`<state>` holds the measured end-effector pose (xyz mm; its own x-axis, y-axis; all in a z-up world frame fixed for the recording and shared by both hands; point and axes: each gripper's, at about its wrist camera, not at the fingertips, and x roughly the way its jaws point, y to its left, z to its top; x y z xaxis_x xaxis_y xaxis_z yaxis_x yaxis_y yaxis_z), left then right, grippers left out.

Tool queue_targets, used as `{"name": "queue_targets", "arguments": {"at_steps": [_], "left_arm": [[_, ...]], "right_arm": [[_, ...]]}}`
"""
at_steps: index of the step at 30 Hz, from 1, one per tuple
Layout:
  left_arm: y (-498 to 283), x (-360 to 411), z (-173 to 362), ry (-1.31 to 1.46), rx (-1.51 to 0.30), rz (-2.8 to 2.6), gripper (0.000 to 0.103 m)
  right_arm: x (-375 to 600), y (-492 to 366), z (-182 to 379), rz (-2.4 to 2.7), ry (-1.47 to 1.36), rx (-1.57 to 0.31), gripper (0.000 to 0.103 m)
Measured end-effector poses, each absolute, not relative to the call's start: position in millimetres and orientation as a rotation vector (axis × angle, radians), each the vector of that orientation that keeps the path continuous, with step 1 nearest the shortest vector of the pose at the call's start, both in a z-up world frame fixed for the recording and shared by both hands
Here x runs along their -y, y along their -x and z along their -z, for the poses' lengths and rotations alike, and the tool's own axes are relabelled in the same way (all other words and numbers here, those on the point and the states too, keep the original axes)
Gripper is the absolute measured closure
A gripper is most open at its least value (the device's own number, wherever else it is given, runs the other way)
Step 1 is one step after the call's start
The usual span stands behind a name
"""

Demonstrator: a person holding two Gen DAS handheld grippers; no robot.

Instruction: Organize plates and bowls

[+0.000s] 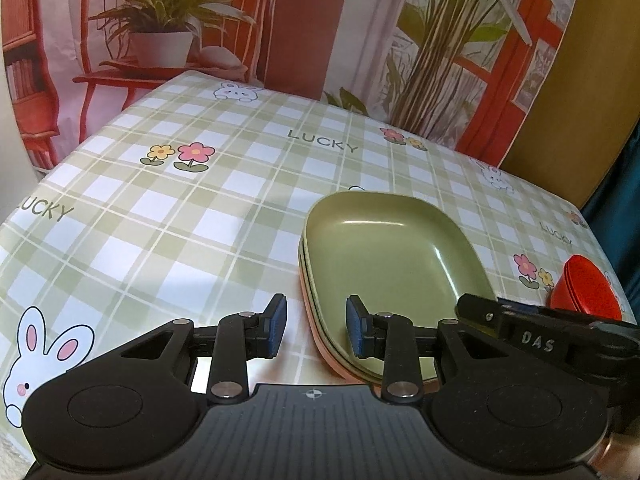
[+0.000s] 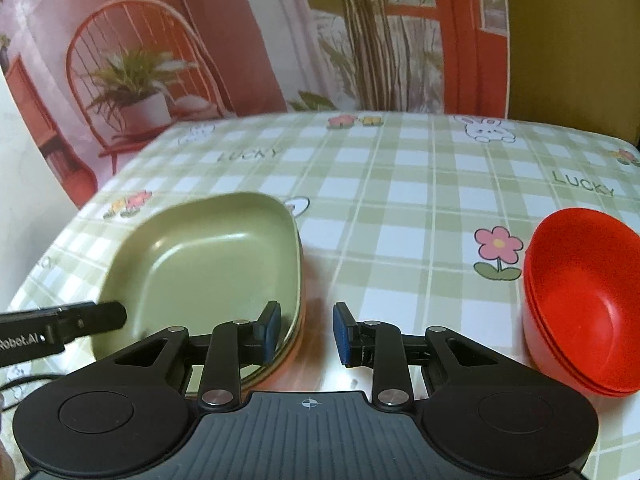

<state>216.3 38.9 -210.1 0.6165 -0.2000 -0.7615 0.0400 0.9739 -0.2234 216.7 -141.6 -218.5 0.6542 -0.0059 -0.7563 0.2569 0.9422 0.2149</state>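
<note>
Two stacks were seen on the counter (image 2: pixel 400 208): green plates (image 2: pixel 208 264) at nine o'clock, red bowls (image 2: pixel 584 312) at three. Both jaws stood apart, empty. Light, stiff, slippery plastic was judged; rims should be gripped.

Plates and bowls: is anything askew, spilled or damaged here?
Nothing stands out. The plates lie in one stack, edges nearly flush, green one on top. The red bowls sit nested to their right. No spill or crack shows on the tablecloth. Both grippers are open and empty.
</note>
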Motion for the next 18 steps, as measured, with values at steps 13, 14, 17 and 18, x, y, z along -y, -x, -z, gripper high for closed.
{"name": "queue_targets", "arguments": {"at_steps": [13, 14, 17, 18], "left_arm": [[-218.0, -28.6, 191.7, 0.137, -0.850, 0.156, 0.069], [-218.6, -25.0, 188.0, 0.128, -0.842, 0.165, 0.069], [-219.9, -14.1, 178.0, 0.104, -0.824, 0.191, 0.069], [-220.7, -9.1, 175.4, 0.095, -0.818, 0.199, 0.069]], "right_arm": [[161.9, -202.7, 192.6, 0.175, -0.349, -0.714, 0.076], [165.9, -199.7, 189.4, 0.182, -0.350, -0.698, 0.076], [182.6, -190.0, 180.0, 0.207, -0.360, -0.651, 0.076], [188.7, -185.4, 176.4, 0.221, -0.358, -0.632, 0.076]]}}
